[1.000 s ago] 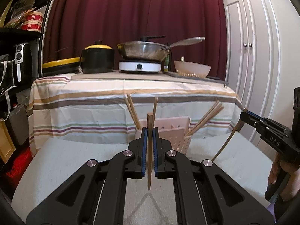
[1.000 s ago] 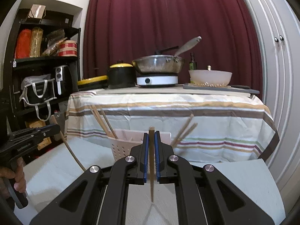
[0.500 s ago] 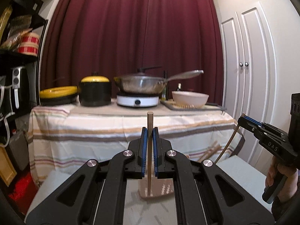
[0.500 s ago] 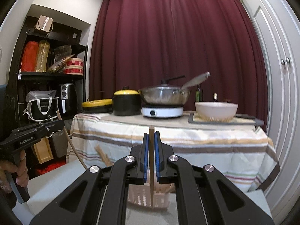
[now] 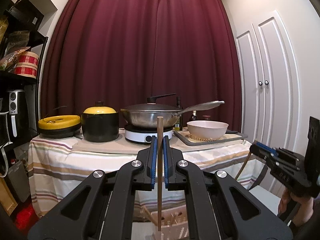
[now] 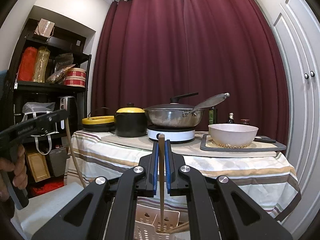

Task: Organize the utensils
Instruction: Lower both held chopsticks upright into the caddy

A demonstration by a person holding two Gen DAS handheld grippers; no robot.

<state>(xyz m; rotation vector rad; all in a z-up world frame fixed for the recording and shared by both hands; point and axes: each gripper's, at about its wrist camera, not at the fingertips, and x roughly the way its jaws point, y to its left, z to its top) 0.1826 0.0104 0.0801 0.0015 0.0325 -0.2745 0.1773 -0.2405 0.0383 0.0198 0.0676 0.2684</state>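
Left gripper: black two-finger tool with blue pads, clamped on a slim wooden chopstick; gripped near the top end, probably so the long lower part hangs free for lowering.
Left chopstick: upright, square top poking above the pads, tip hanging over the mouth of the pale perforated plastic utensil basket; whether the tip is inside yet, cannot tell.
Right gripper: same black tool with blue pads, closed on a second wooden chopstick; also pinched near the top, held vertical.
Right chopstick: tip lined up over the basket, seemingly at or just below the rim in the right wrist view.
Basket: low in both views, directly beneath the fingers; several loose wooden chopsticks already leaning inside, so part of the sorting looks done.
Reason for upright hold: likely so each stick drops straight through the opening instead of catching on the rim or the leaning sticks.
Step in hand: judged as lowering both sticks, then releasing.
Risk: release from too high could bounce a stick out.
Background: striped tablecloth table behind, with steel wok and pale pink bowl, not involved.
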